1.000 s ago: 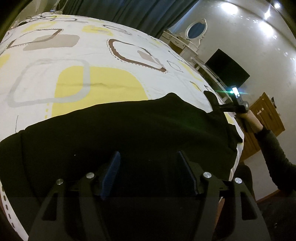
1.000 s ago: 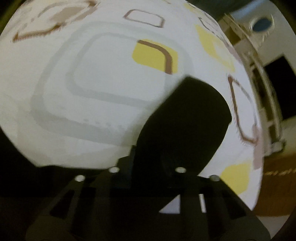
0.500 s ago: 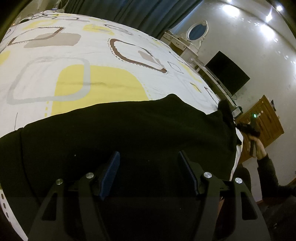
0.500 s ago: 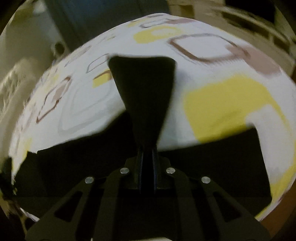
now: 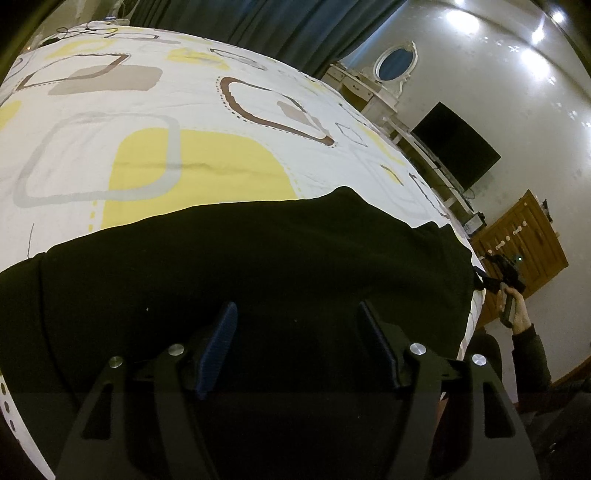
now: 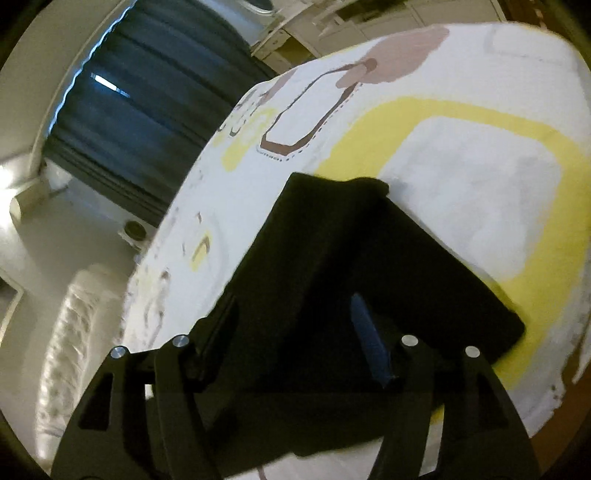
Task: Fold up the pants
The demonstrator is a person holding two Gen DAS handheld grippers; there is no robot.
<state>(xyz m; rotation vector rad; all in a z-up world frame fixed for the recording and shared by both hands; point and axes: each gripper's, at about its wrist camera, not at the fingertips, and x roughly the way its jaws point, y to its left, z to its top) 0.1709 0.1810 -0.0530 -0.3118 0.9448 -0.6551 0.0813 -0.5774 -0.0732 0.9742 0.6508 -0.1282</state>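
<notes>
Black pants [image 5: 258, 266] lie spread across the near part of the bed [image 5: 147, 166], which has a white sheet with yellow and brown shapes. My left gripper [image 5: 297, 326] hangs just above them, jaws wide and opening a little, nothing pinched. In the right wrist view the pants [image 6: 332, 240] stretch away as a long dark strip. My right gripper [image 6: 295, 325] is over their near end with its jaws opening; the cloth lies below the fingers and the pads do not press on it. The left wrist view shows that right gripper [image 5: 500, 271] in a hand [image 5: 517, 310] at the bed's right edge.
Dark curtains [image 5: 258, 26] hang behind the bed. A white dresser with an oval mirror [image 5: 395, 62], a black screen [image 5: 454, 147] and a wooden cabinet [image 5: 524, 240] stand to the right. A white padded surface [image 6: 74, 332] lies beside the bed [image 6: 461, 166].
My right gripper swung over to the bed's right edge, rolled, and opened, releasing the black flap it held up; that flap now lies flat. My left gripper stayed in place.
</notes>
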